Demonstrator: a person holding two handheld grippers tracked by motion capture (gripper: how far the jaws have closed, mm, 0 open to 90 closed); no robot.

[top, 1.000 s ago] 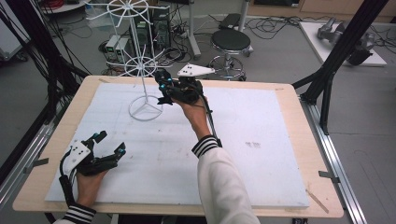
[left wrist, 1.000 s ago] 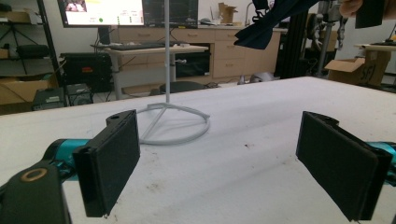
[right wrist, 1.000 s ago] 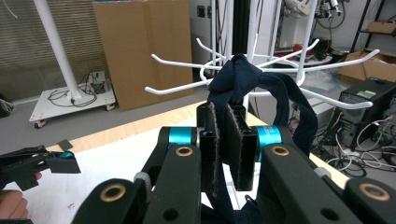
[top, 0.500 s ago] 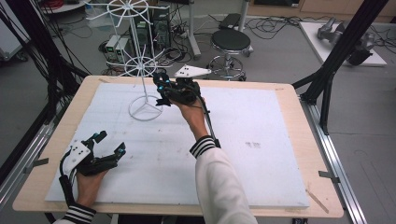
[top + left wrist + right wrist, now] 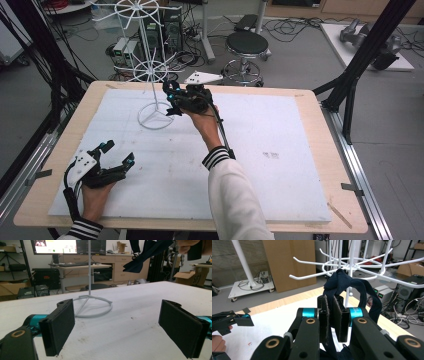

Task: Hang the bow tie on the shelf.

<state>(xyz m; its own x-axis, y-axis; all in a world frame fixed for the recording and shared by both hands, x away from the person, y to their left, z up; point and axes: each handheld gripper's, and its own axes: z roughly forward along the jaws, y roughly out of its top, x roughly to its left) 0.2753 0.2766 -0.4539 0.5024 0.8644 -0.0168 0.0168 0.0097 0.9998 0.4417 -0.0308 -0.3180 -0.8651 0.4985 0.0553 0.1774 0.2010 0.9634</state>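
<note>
A white wire rack (image 5: 150, 70) stands on a ring base at the table's far left; its hooks (image 5: 352, 265) spread out just beyond my right gripper. My right gripper (image 5: 171, 97) is held up beside the rack's pole, shut on a dark navy cloth (image 5: 339, 280) that bunches above the jaws and hangs below them. The cloth (image 5: 147, 255) also hangs high in the left gripper view, near the rack's pole (image 5: 89, 267). My left gripper (image 5: 118, 152) rests at the table's front left. Its jaws stand wide open with nothing between them (image 5: 116, 322).
A white mat (image 5: 280, 125) covers most of the wooden table. Beyond the far edge are a round stool (image 5: 246, 45) and computer cases with cables on the floor. Black frame posts (image 5: 350, 85) rise at the table's right.
My right gripper has edged slightly toward the rack with the cloth still in it. The left gripper has stayed where it was.
</note>
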